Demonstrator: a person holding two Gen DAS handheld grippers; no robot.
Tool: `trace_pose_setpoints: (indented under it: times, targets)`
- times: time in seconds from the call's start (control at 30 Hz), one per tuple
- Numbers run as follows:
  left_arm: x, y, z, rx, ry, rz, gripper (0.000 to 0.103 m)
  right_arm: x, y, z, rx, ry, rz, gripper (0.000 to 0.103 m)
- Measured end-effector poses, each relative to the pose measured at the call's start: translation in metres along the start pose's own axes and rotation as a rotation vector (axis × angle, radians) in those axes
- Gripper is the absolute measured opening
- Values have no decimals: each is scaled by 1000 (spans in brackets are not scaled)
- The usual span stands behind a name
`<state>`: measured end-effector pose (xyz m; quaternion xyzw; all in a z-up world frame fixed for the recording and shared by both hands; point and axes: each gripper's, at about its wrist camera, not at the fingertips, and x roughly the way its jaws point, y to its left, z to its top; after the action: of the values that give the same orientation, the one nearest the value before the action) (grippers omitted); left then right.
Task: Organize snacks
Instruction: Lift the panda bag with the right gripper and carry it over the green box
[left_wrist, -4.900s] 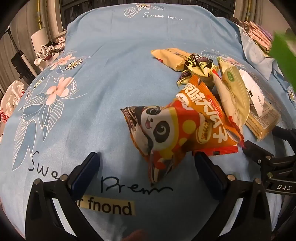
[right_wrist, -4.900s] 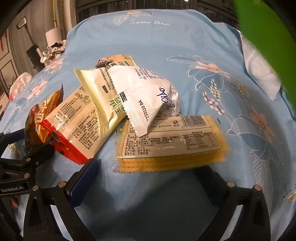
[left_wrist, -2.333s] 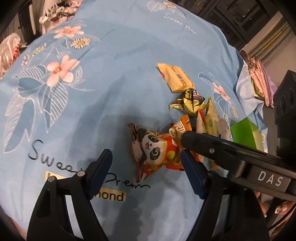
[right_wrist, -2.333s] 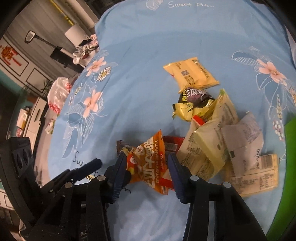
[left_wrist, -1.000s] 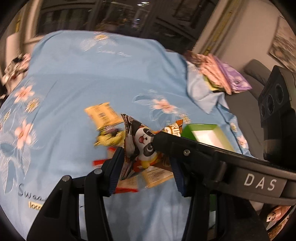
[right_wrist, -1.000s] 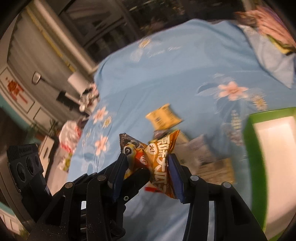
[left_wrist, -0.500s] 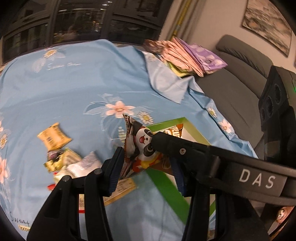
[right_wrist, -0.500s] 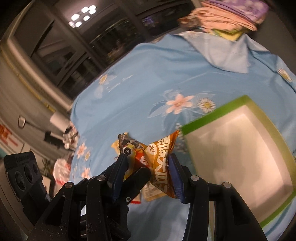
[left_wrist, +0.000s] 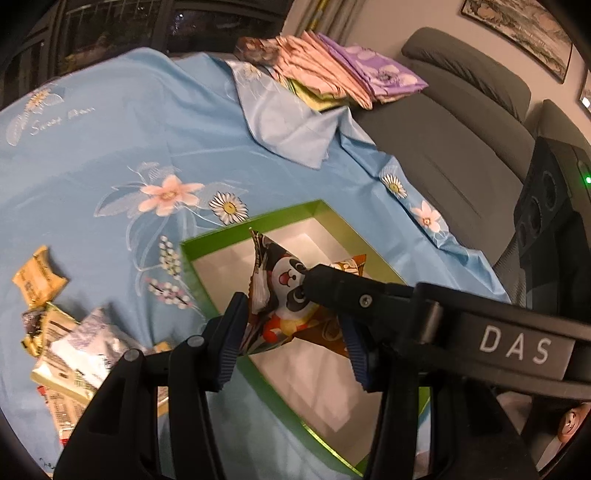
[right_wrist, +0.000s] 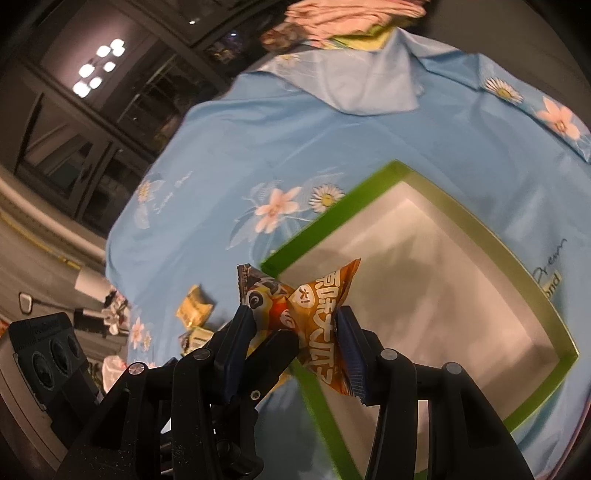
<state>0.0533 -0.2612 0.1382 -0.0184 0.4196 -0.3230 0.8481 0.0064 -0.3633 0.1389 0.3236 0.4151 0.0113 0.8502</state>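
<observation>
Panda snack bag (left_wrist: 284, 295) hung in the air over the near-left part of the green box (left_wrist: 218, 236), pinched from both sides: left gripper (left_wrist: 291, 339) closed on the panda-printed end, right gripper (right_wrist: 295, 343) closed on the orange end (right_wrist: 317, 314) printed with white characters. Box stood open on the blue floral sheet (left_wrist: 110, 140), white floor bare, green rim (right_wrist: 332, 210) running under the bag in the right wrist view. To the left of the box, on the sheet, lay a loose heap of other snacks: a yellow packet (left_wrist: 37, 277) farthest, a silver-white pouch (left_wrist: 85, 347) nearer, a pale cracker pack (left_wrist: 62, 380) under it, a dark-and-gold wrapper (left_wrist: 33, 325) at the far-left edge. Folded pink and purple cloths (left_wrist: 332, 70) stacked at the far end, grey sofa (left_wrist: 461, 129) to the right. One finger (left_wrist: 354, 295) of the right gripper crossed in front of the bag in the left wrist view, hiding part of the orange end. Nothing between bag and box floor.
</observation>
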Motion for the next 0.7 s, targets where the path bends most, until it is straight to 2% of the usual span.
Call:
trace_pose_setpoints:
  times: [0.53,0.7]
  targets:
    - [51,-5,-8,-44,146,-48,48,23,-39,3,99,87,-110,50]
    - [61,-7,-11,-61,186,-74,48,26,-41,2,95,96,-180,50]
